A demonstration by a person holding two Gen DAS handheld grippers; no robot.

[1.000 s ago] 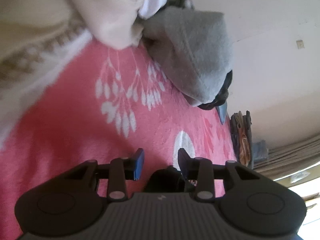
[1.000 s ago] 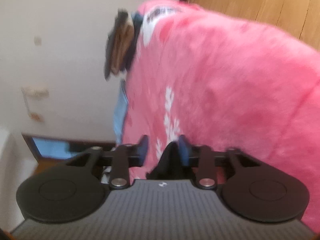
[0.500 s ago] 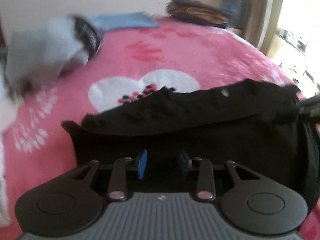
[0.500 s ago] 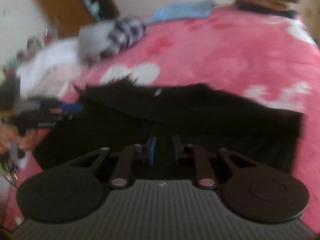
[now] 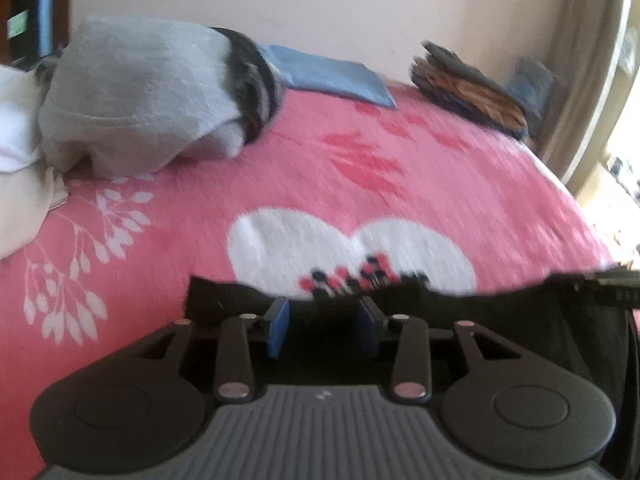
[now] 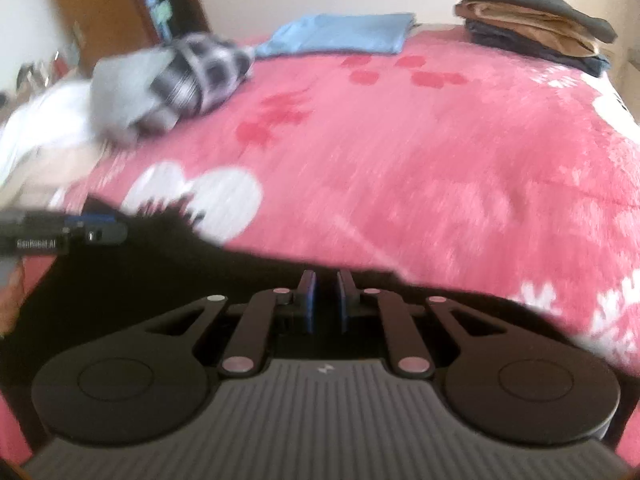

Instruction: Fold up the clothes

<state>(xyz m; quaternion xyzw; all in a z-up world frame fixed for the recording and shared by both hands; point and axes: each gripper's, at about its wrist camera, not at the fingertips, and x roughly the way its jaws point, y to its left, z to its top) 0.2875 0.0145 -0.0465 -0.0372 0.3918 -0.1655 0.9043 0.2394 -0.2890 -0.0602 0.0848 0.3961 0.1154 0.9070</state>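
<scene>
Right wrist: right tongs [image 6: 324,298] nearly together, closing on black garment [image 6: 168,264] edge stretching leftward to left tongs [image 6: 94,227], part-spread.

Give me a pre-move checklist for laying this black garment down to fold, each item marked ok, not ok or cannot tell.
1. Right gripper on the black garment: jaws have just been closing and stand nearly together at the cloth's edge; pinch itself cannot tell.
2. Left gripper grip: jaws apart, cloth between them, no pinch visible; not ok.
3. Bare stretch of pink blanket ahead of the garment: ok.
4. Grey garment pile apart from the black cloth: ok.
5. Folded stack at the far corner out of the way: ok.
6. Garment spread flat, no twist: mostly hidden, cannot tell.
</scene>
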